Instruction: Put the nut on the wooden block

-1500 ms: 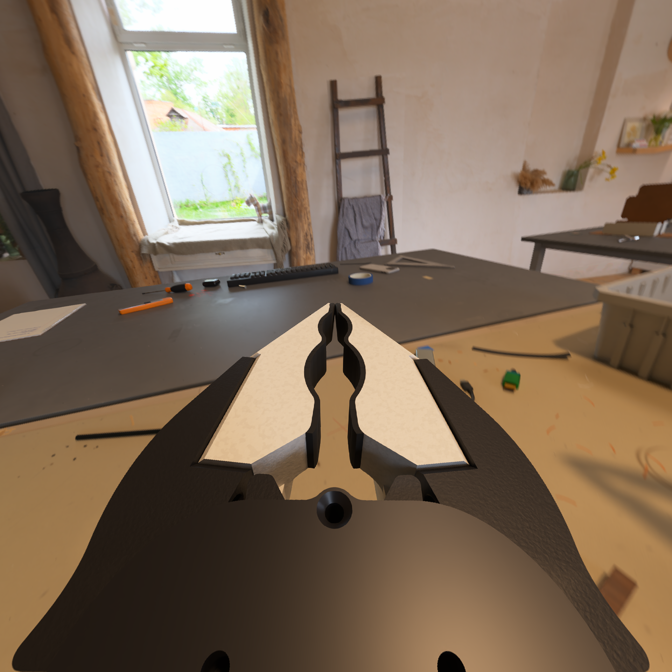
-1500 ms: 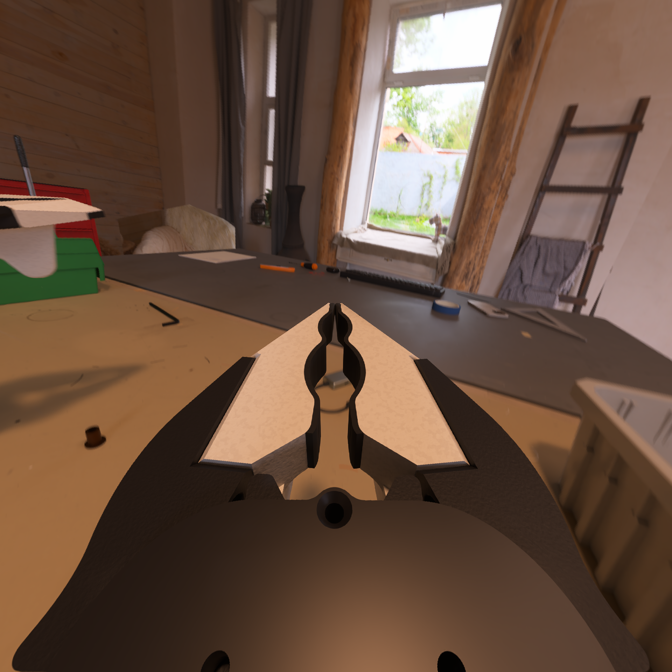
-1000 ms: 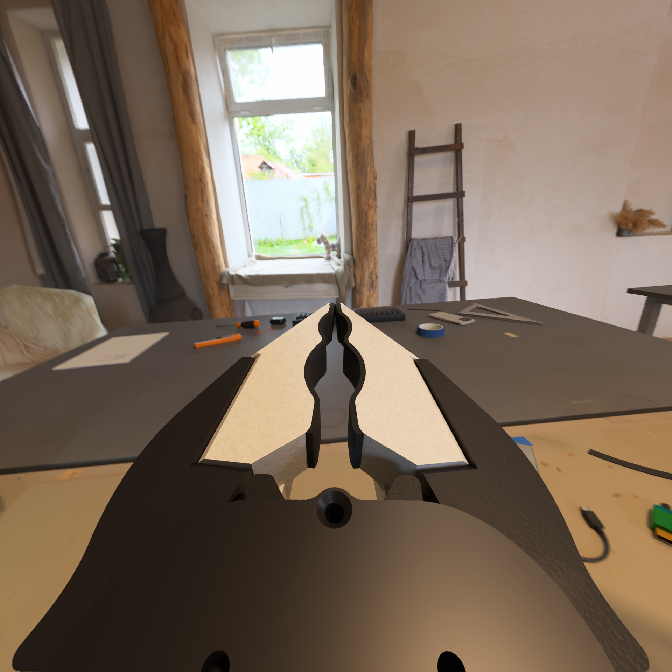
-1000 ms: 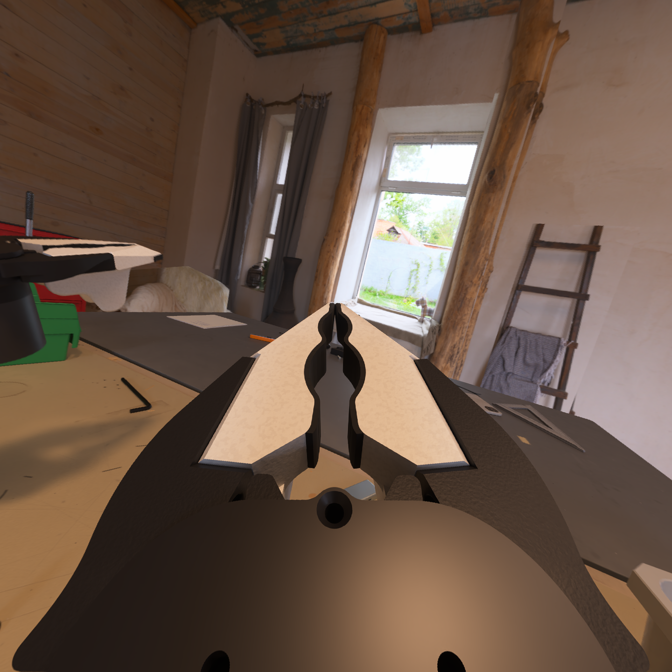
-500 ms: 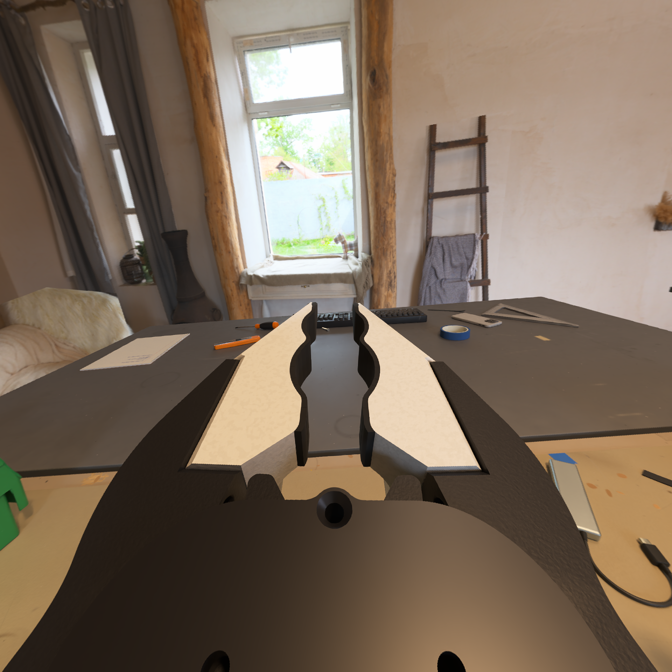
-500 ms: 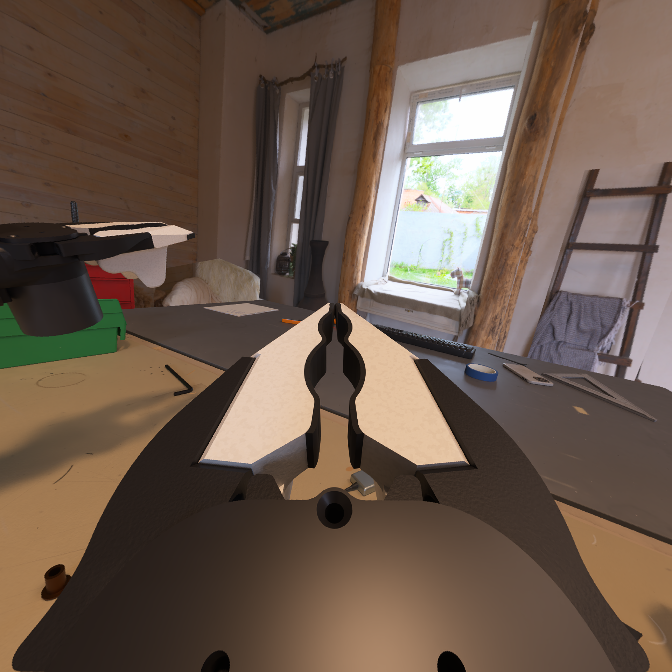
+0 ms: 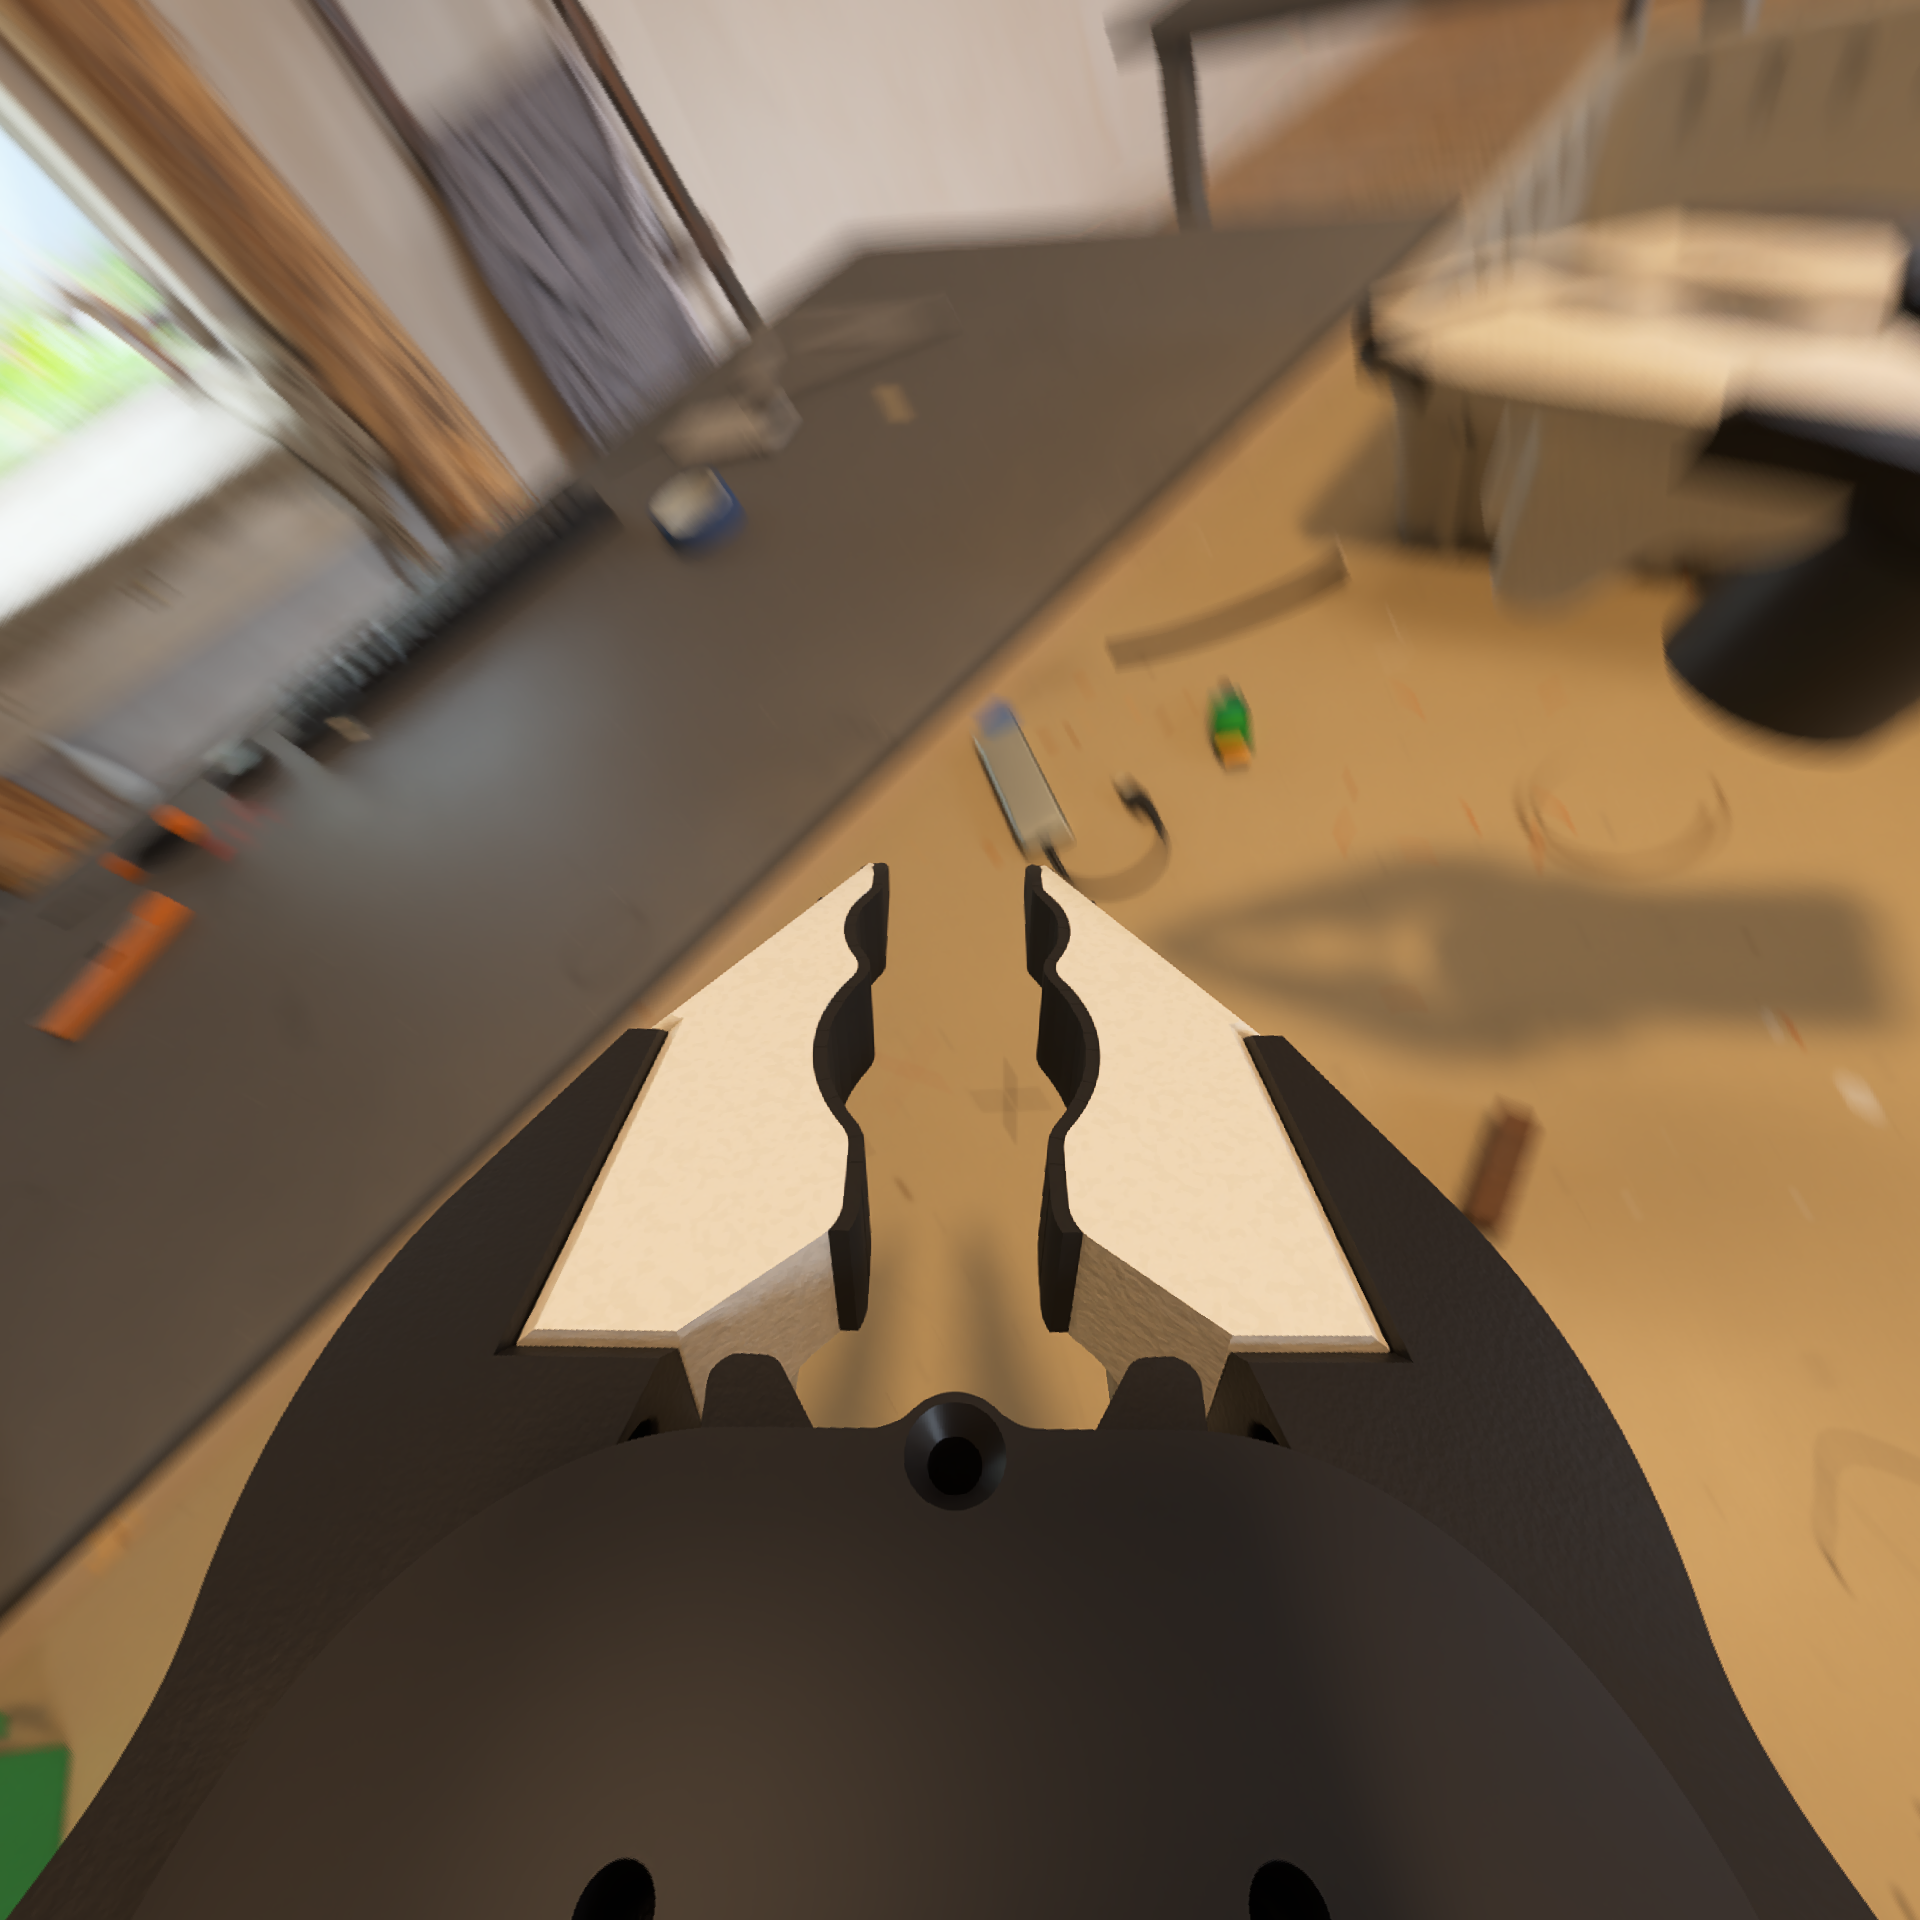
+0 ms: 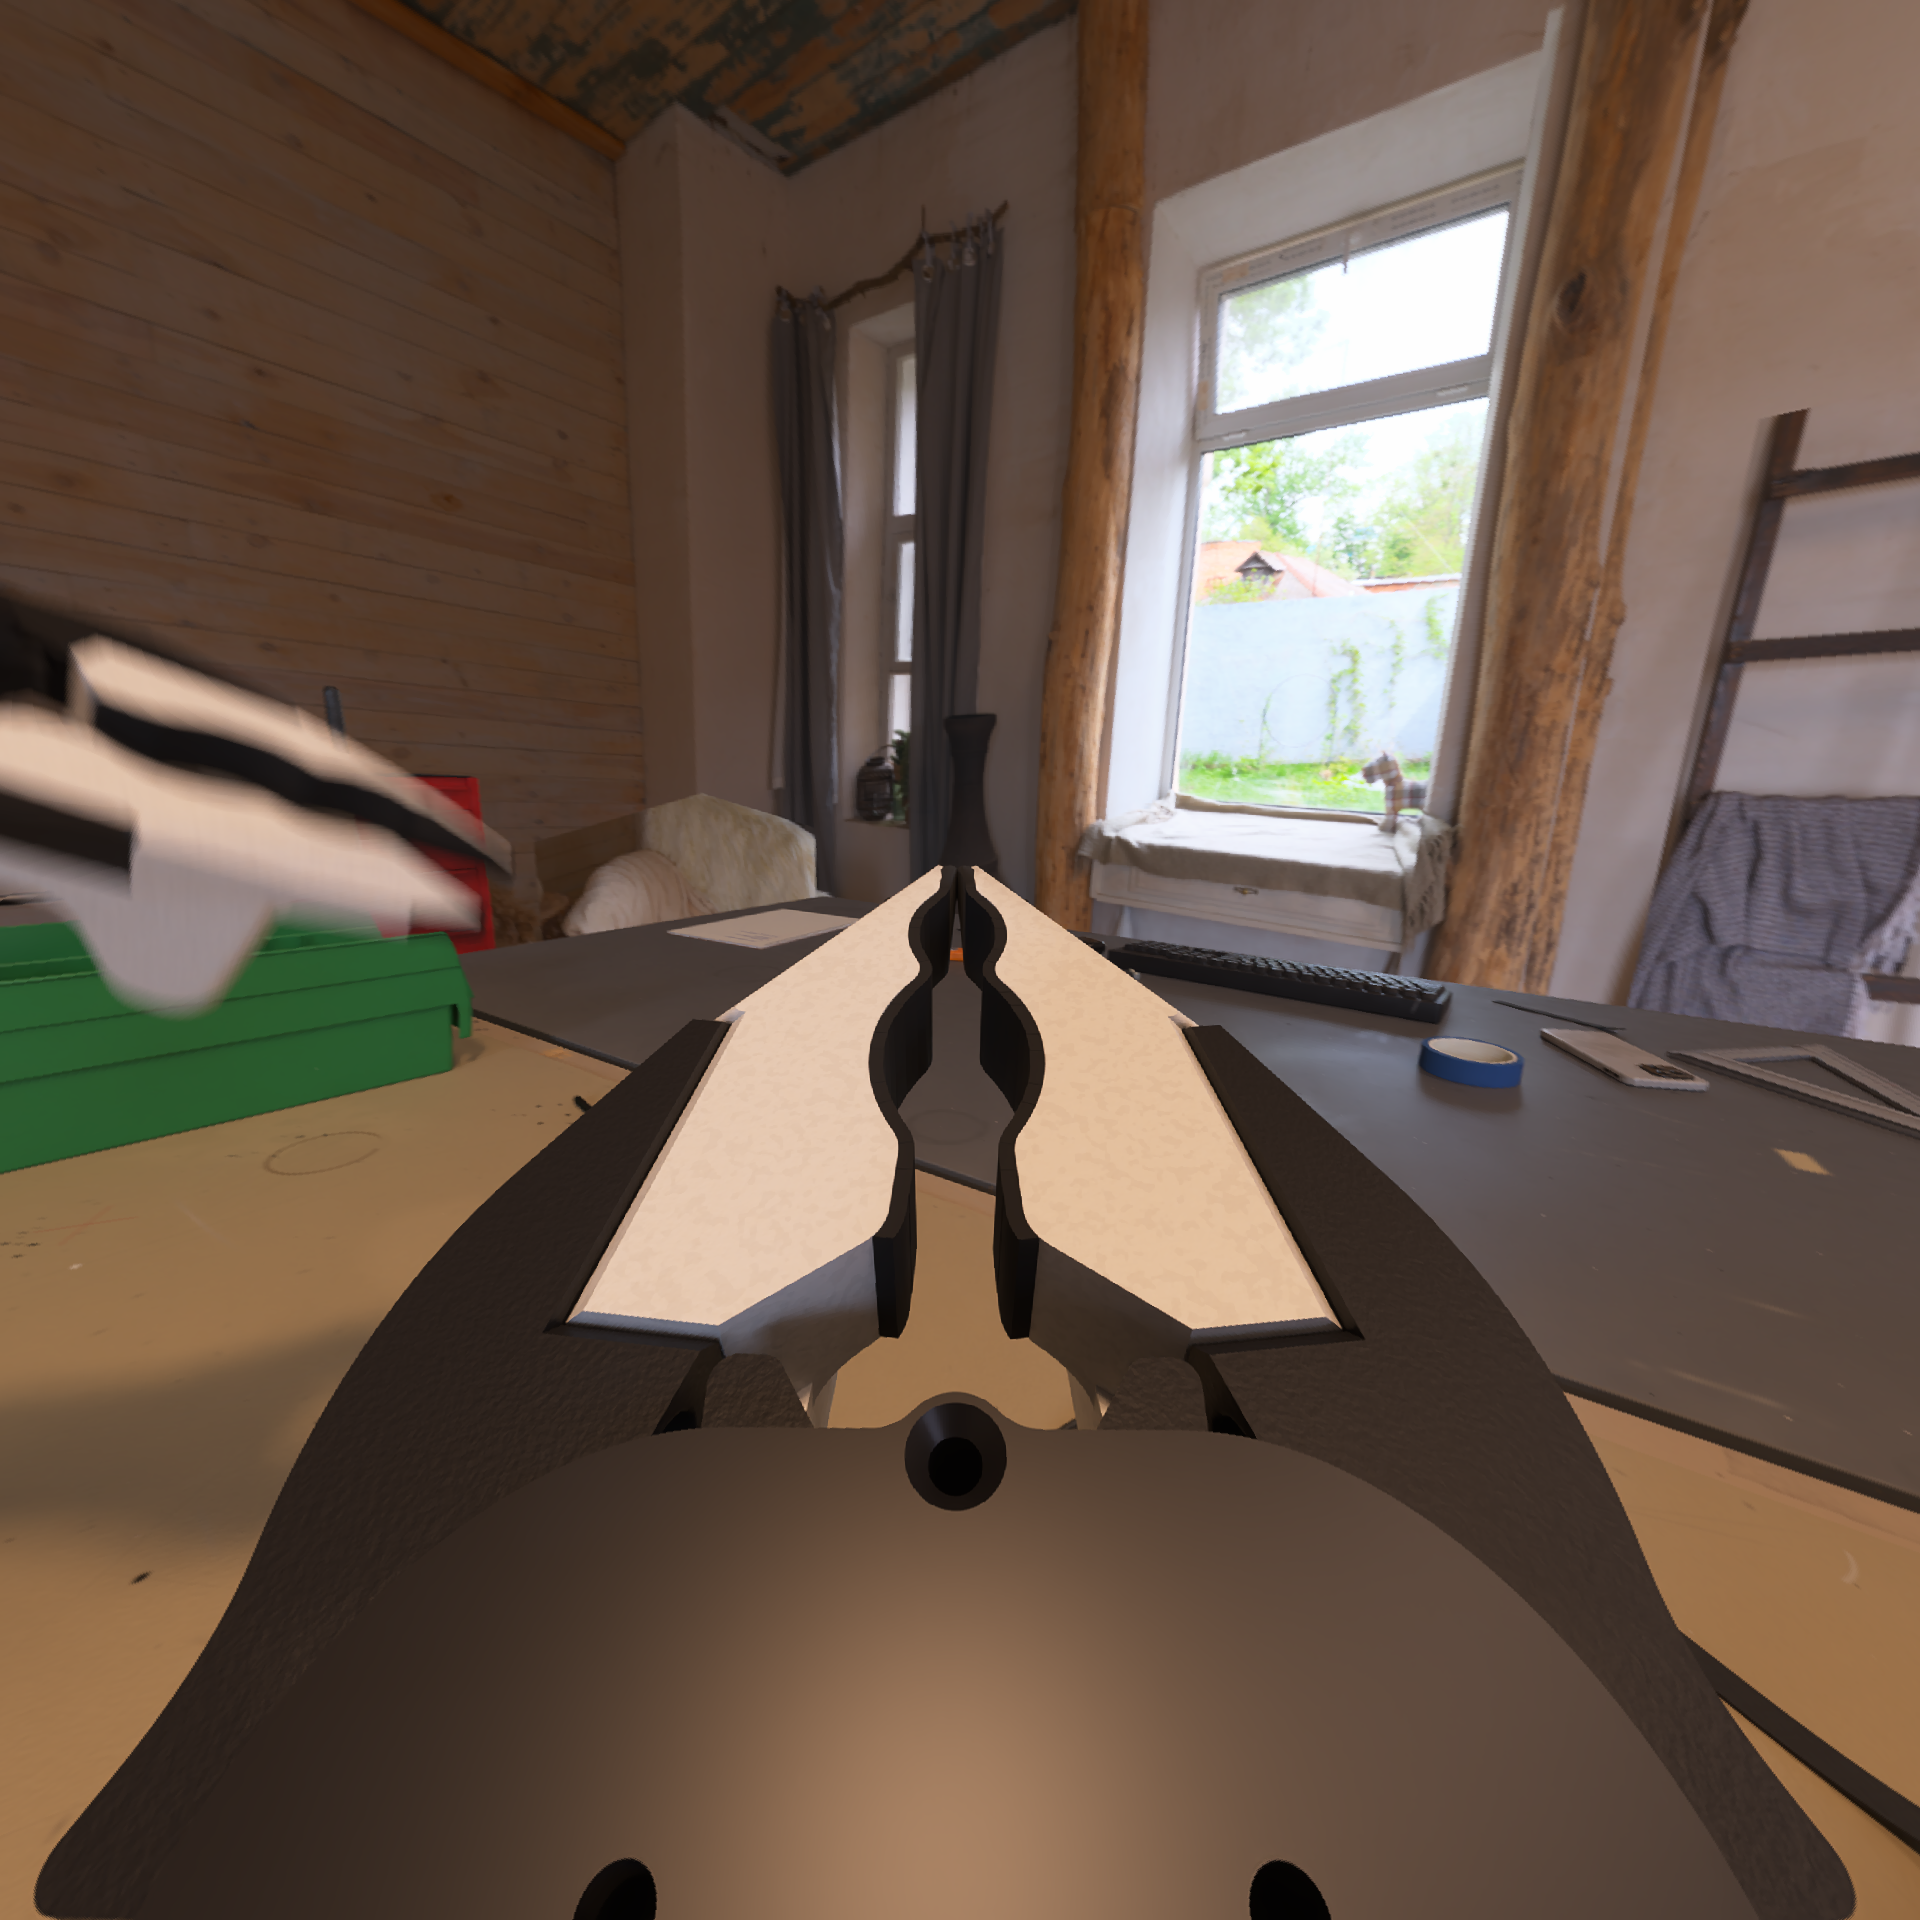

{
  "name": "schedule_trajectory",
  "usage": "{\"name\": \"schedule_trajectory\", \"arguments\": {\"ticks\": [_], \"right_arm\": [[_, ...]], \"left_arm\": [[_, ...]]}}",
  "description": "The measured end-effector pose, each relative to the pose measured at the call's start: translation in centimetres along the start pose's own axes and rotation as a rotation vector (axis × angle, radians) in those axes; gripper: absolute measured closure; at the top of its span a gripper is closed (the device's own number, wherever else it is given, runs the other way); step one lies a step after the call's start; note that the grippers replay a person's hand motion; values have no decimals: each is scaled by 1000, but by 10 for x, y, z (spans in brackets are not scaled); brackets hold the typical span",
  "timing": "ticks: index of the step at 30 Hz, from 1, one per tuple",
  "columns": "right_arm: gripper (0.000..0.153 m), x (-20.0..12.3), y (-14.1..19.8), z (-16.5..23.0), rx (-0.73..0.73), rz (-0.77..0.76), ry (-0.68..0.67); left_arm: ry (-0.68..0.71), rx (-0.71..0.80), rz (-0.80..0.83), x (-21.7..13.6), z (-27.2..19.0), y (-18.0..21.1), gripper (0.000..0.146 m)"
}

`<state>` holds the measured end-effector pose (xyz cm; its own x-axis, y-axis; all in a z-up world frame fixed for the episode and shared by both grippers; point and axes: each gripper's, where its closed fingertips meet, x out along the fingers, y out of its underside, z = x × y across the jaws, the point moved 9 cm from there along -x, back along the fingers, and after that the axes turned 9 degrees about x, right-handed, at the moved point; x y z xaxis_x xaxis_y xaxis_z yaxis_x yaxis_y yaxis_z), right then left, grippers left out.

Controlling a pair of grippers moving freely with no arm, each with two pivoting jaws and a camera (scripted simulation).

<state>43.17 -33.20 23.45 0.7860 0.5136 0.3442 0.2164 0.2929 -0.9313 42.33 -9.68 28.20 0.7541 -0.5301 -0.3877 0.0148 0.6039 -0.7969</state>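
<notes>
My left gripper [image 7: 954, 878] is open and empty, tilted down over the light wooden tabletop [image 7: 1351, 1351]; this view is blurred by motion. A small brown wooden block [image 7: 1496, 1158] lies on the tabletop to the right of its fingers. The nut shows in neither view. My right gripper [image 8: 954, 875] is shut and empty, held level above the table and pointing at the window. The left gripper also shows in the right wrist view [image 8: 260, 831], blurred, at the far left above the green bin.
A silver stick [image 7: 1023, 774] with a cable, a small green-orange piece [image 7: 1231, 722] and a black strip [image 7: 1226, 618] lie ahead of the left gripper. A grey crate [image 7: 1558, 436] stands at the far right. A green bin [image 8: 208, 1029], blue tape [image 8: 1470, 1062] and a keyboard [image 8: 1278, 977] are farther off.
My left gripper has opened wider, rolled and swung down and right, from facing the window to facing the tabletop. The right gripper has stayed shut and shifted only slightly.
</notes>
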Motion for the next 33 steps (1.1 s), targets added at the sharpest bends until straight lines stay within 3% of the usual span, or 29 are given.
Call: {"name": "schedule_trajectory", "arguments": {"ticks": [5, 11, 15, 21, 25, 33], "right_arm": [[153, -5, -18, 10, -6, 8, -89], [153, -25, -13, 24, -27, 120, -175], [153, -56, 9, 20, -171, 185, -143], [153, -74, 24, 14, -192, 224, -118], [153, -74, 35, 12, -164, 258, -116], [153, -74, 42, 7, -100, 283, -98]], "left_arm": [[293, -45, 391, 30, -57, 88, 110], [401, -171, 539, 41, -84, 148, 101], [410, -189, 556, 46, -87, 154, 108], [409, -188, 589, 53, -93, 158, 135], [409, -162, 566, 53, -95, 157, 135], [499, -135, 344, 49, -115, 129, 135]]}}
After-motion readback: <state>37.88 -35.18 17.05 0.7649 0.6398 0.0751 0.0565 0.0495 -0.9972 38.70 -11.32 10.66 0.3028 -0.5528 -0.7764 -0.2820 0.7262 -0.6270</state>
